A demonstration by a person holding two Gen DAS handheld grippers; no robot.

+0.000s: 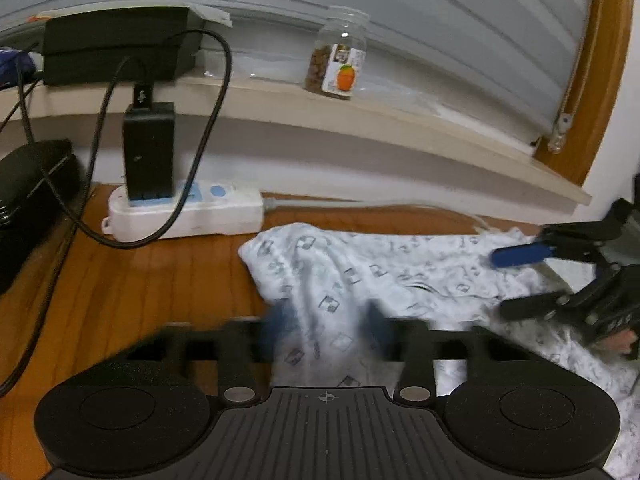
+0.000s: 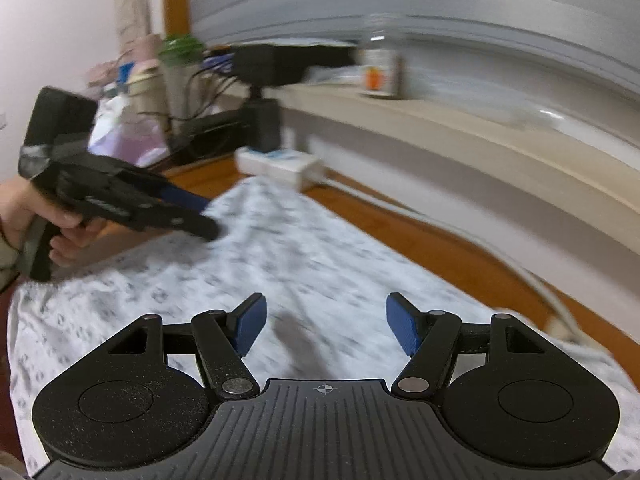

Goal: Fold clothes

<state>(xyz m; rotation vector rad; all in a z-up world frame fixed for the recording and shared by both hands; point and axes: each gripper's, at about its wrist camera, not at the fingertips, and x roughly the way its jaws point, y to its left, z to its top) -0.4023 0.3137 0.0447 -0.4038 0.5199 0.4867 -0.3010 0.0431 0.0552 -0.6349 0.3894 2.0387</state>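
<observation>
Patterned garment [image 2: 304,264] spread on the wooden surface [image 1: 132,280], near its far edge.
Left gripper [image 1: 326,332] fingers are blurred with a fold of cloth rising between them; I cannot tell whether they pinch it. Right gripper [image 2: 326,324] fingers stand wide above the cloth.

No readable text anywhere

We find only a jar [image 1: 338,54] label showing an orange picture, its print too small to read; the charger [image 1: 149,148] left of it bears a tiny unreadable mark.
</observation>
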